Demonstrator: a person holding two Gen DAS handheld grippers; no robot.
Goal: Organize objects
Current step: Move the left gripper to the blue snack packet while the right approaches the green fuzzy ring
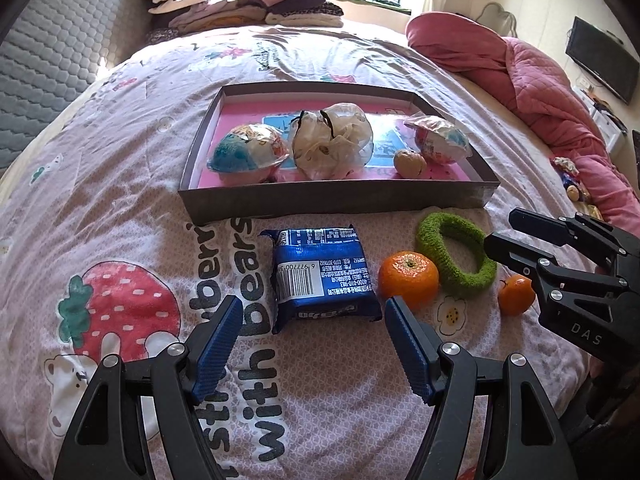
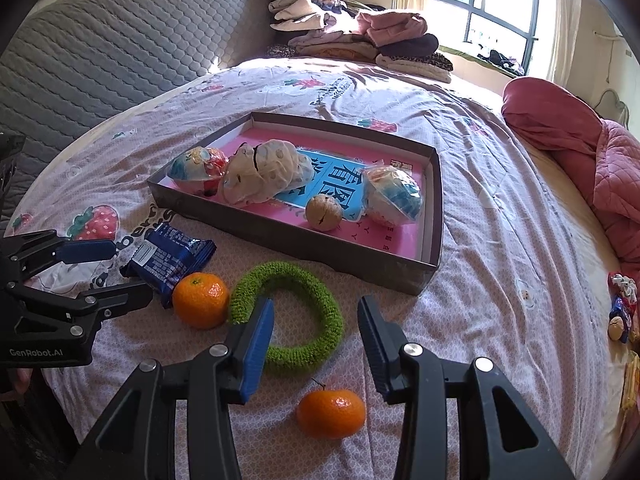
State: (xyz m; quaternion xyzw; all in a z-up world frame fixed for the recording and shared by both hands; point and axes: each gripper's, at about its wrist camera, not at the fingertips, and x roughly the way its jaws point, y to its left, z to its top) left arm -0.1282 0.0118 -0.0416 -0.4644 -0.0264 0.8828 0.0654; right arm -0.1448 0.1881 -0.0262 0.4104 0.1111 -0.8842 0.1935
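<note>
Plainly, the risks run across the bed (image 1: 120, 168) from left to right. The left gripper (image 1: 312, 320) hovers with jaws wide apart and empty over the blue snack packet (image 1: 324, 272); its slick wrapper could slide on the soft sheet instead of being caught. Beside it the larger mandarin (image 1: 408, 278) touches the green knitted ring (image 1: 456, 256), so a nudge could roll it. The right gripper (image 2: 316, 320) holds its jaws partly apart around the ring's near edge, gripping nothing; closing there may snag only fuzz or bump the small mandarin (image 2: 331, 414). The box (image 2: 434, 208) beyond is already crowded.
</note>
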